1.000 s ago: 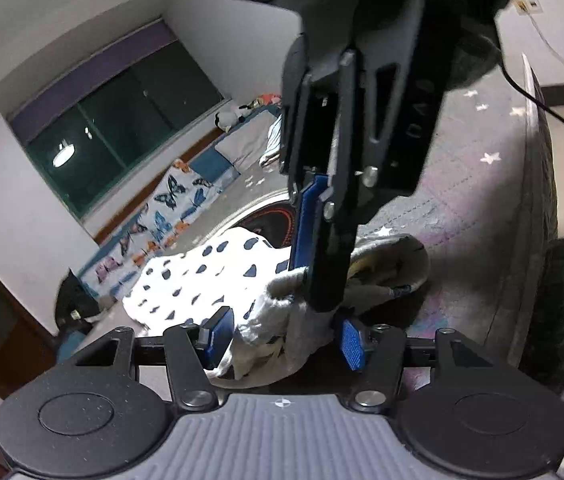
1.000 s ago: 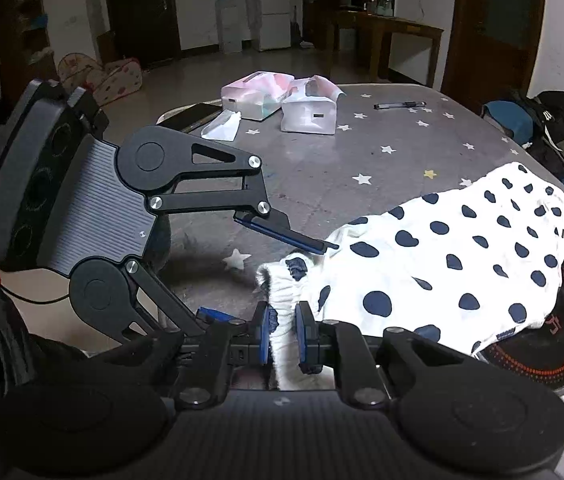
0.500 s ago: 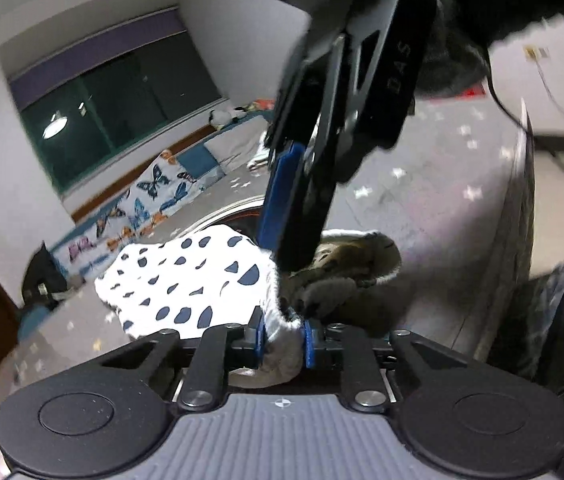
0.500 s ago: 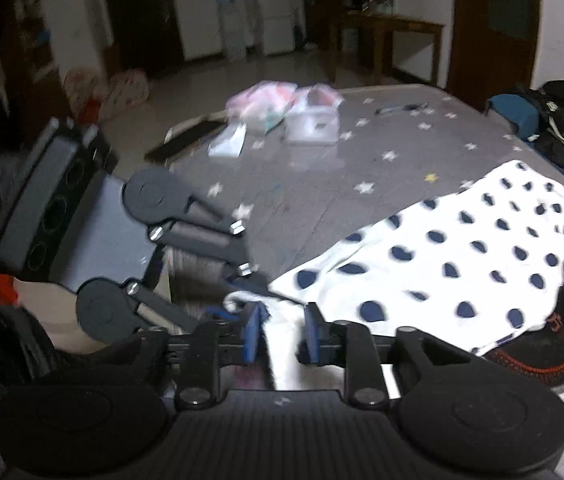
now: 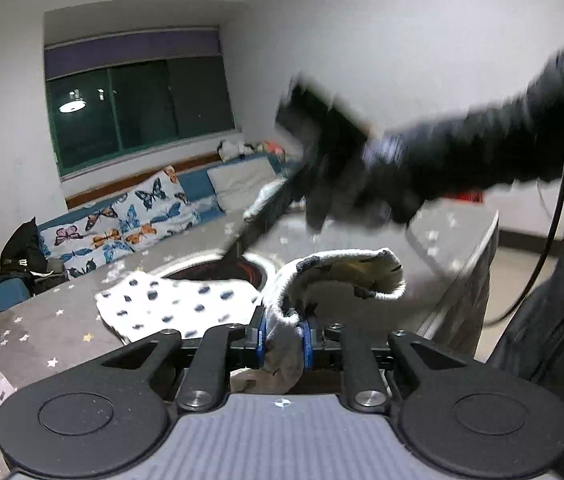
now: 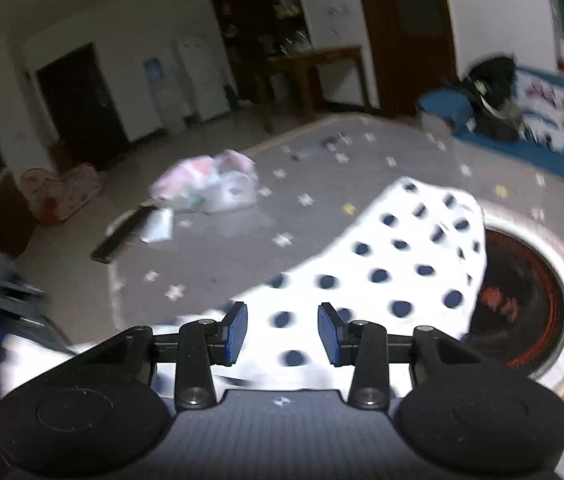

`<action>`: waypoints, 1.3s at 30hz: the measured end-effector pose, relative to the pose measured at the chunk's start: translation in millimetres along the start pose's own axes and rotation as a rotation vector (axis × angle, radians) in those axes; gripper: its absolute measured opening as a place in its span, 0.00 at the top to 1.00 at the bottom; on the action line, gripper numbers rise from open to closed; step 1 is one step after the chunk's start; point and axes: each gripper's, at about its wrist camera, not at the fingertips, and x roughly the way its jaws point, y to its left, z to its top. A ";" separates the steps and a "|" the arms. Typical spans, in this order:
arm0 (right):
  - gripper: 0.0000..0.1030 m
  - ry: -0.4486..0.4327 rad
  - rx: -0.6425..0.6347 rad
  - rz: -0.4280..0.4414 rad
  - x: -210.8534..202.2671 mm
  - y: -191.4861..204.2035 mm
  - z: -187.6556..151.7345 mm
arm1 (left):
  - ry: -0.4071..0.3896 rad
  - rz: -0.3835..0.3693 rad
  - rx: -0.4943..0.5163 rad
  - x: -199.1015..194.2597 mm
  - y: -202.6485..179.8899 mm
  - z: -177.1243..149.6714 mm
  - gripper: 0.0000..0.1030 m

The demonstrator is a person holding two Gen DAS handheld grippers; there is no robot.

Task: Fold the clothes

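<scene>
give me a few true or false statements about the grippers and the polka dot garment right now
1. The left gripper is shut on the waistband of the polka dot garment. True.
2. The right gripper is clamped on the fabric. False: its jaws stand apart, with the garment lying beyond them.
3. Part of the garment lies over the round dark burner set in the table. True.
4. The garment is striped. False: it is white with dark dots.
5. The tablecloth carries a star print. True.
</scene>
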 end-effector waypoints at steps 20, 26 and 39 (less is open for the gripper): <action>0.63 0.091 0.252 0.061 13.4 -56.1 -68.3 | -0.121 0.016 -0.300 11.0 97.1 87.0 0.82; 0.63 0.062 0.326 0.087 8.7 -68.7 -76.3 | -0.039 0.031 -0.357 71.7 139.0 97.6 0.82; 0.63 0.005 0.472 0.147 4.4 -91.8 -90.4 | 0.203 -0.012 -0.558 205.5 230.8 52.2 0.82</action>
